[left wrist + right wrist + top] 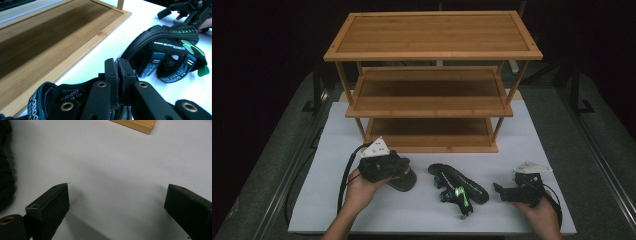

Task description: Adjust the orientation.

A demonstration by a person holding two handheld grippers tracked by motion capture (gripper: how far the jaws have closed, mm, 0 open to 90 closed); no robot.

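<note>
A black sandal (406, 181) lies on the white board in front of the shelf. My left gripper (398, 170) sits on top of it. In the left gripper view the jaws (117, 72) are pressed together on a thin upright edge of that sandal (50, 100). A second black sandal with green and blue straps (458, 188) (172, 47) lies on its side just to the right. My right gripper (502, 192) rests low beside that sandal's toe, pointing left. Its jaws (117, 202) stand wide apart over bare white board.
A three-tier bamboo shelf (432, 105) stands at the back of the white board (327, 200), and its bottom tier (50, 45) is close to my left gripper. One shelf corner (136, 125) lies ahead of the right gripper. Dark floor surrounds the board.
</note>
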